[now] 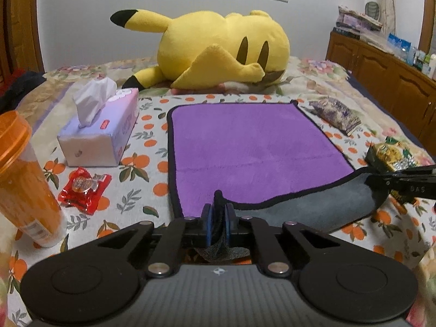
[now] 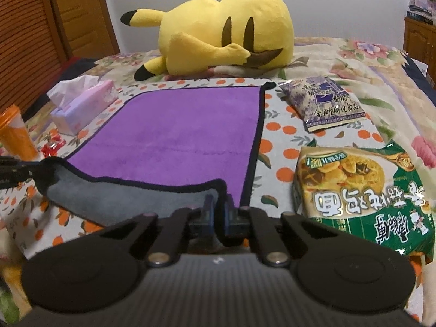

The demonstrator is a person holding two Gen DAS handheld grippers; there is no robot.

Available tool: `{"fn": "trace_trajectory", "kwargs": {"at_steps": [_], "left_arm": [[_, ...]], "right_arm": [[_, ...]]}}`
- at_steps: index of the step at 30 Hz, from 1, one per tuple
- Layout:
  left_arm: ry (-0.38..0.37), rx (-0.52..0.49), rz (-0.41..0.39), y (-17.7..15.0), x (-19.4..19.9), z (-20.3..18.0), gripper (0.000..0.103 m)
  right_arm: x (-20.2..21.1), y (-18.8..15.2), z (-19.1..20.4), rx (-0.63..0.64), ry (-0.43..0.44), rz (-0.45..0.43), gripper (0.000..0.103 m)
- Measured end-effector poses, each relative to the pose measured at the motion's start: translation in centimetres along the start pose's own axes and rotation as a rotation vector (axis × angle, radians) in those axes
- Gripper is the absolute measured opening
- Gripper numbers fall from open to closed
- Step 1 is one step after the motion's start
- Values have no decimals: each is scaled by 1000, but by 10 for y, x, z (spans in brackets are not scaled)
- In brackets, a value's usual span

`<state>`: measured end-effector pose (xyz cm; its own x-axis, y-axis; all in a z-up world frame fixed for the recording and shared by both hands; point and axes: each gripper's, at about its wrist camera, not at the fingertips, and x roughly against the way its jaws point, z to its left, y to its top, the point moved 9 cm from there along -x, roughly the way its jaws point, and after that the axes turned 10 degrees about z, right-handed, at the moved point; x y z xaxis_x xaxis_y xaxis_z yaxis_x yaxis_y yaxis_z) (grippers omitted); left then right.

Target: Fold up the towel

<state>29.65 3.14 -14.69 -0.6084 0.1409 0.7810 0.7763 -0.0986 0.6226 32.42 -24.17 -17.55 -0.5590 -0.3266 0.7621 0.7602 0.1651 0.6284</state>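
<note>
The towel (image 1: 253,147) is spread purple side up on the bedspread (image 1: 141,163), straight ahead of both tongs, with its near edge lifted so that the grey underside is turned up. The left tongs (image 1: 218,218) are closed tight on the near left corner, a tuft of the black hem standing up between the pads; the right tongs (image 2: 219,207) are closed in the same way on the near right corner. The cloth is judged to be light, soft and limp: it sags between the two grips and will drape rather than hold a shape, so the corners are the proper places to be held, and the hem should be kept taut between them. It is thick and fleecy, so slipping from the pads seems unlikely. The far edge lies flat and straight, short of the yellow plush toy (image 1: 218,51), and gives a line to which the near edge can be carried. Room is tighter at the sides: a tissue box (image 1: 100,133), an orange cup (image 1: 24,179) and a red sweet wrapper (image 1: 84,188) stand left of the left tongs, while a purple packet (image 2: 324,106) and a green noodle packet (image 2: 362,188) lie right of the right tongs, the purple one close to the towel's far right corner.
</note>
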Motion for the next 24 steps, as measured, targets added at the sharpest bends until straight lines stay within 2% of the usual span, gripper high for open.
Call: {"fn": "trace_trajectory", "kwargs": {"at_steps": [5, 24], "left_arm": [[-31, 20, -25, 5, 8, -1, 9], [-54, 29, -38, 20, 2, 1, 6]], "right_arm": [[6, 5, 0, -6, 6, -27, 7], [8, 17, 5, 40, 1, -73, 6]]}}
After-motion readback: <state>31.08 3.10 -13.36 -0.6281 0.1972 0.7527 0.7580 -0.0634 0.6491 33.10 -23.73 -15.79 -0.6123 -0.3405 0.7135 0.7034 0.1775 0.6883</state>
